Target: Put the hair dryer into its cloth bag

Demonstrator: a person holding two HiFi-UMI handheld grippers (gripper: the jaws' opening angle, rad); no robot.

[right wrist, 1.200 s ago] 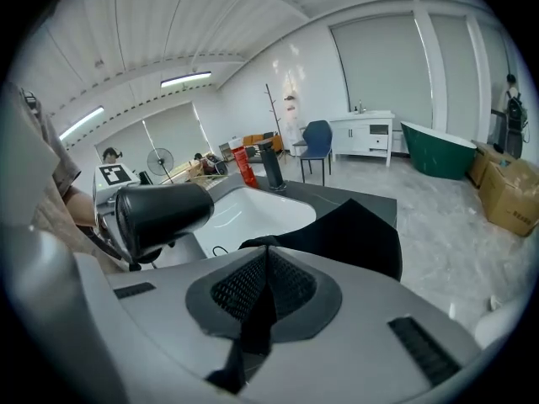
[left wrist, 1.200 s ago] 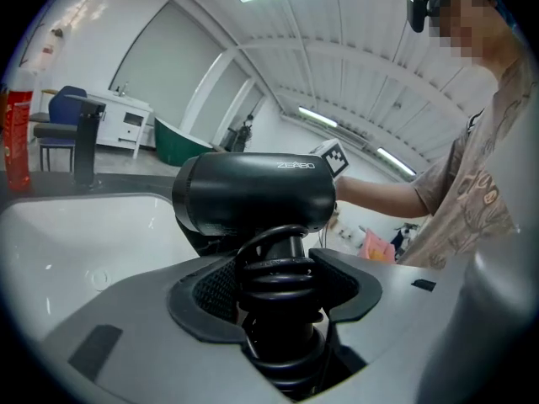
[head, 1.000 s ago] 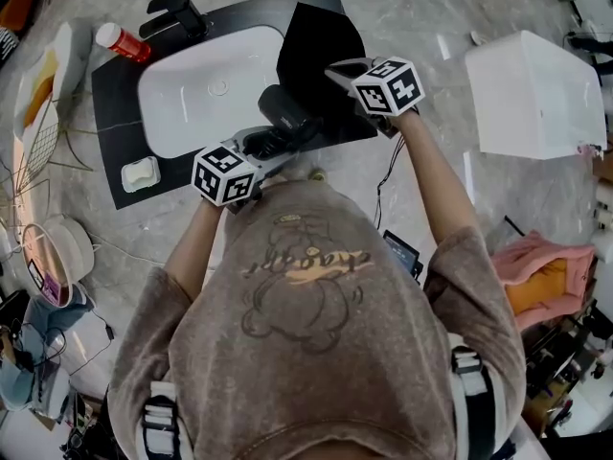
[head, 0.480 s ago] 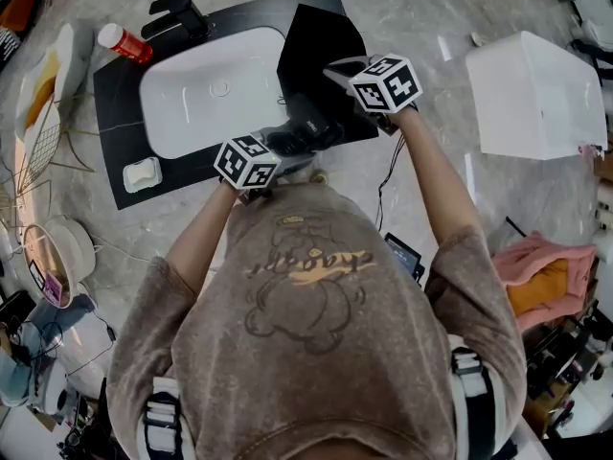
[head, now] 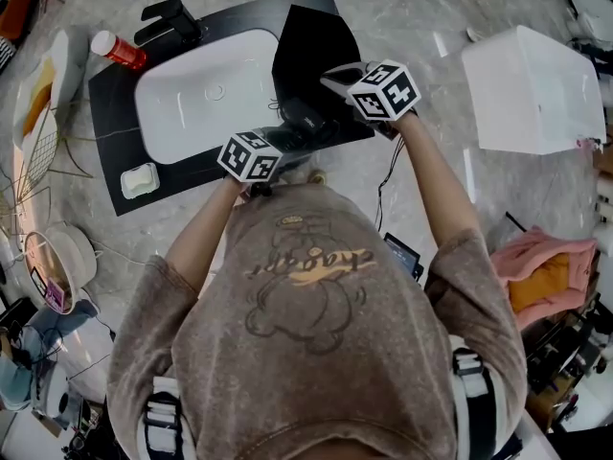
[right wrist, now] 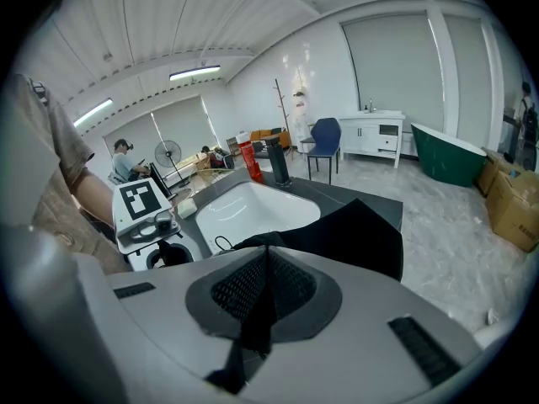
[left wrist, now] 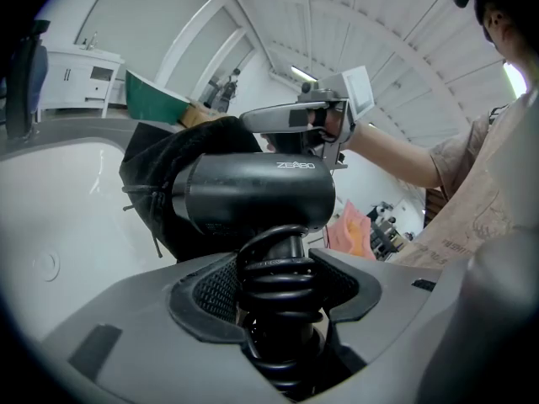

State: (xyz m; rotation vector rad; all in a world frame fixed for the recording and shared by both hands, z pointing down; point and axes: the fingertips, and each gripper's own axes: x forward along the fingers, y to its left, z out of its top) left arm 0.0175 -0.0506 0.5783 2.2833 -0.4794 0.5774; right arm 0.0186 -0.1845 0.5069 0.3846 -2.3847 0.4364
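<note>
One hair dryer (left wrist: 253,196), handle clamped in the left hand-held gripper (left wrist: 282,272); one cloth bag (head: 311,46), edge pinched by the right hand-held gripper (right wrist: 263,289).

A big open hall is doubling as a bathroom showroom here. Just ahead of the fingers (right wrist: 295,289) of the right gripper (right wrist: 265,259), a white basin (right wrist: 253,213) is sitting in a dark counter (right wrist: 354,194), with a black faucet (right wrist: 276,165) and a red bottle (right wrist: 246,156) standing at its far edge. Well beyond the fingers to the right, a green bathtub (right wrist: 450,160) is resting on the pale marbled floor (right wrist: 438,242), a white vanity cabinet (right wrist: 377,133) and a blue chair (right wrist: 324,137) sitting alongside, cardboard boxes (right wrist: 512,200) piling up nearer. Far off to the fingers' left a pedestal fan (right wrist: 167,154) is waiting, and strip lights (right wrist: 194,73) are glowing under the ribbed ceiling (right wrist: 168,23).
</note>
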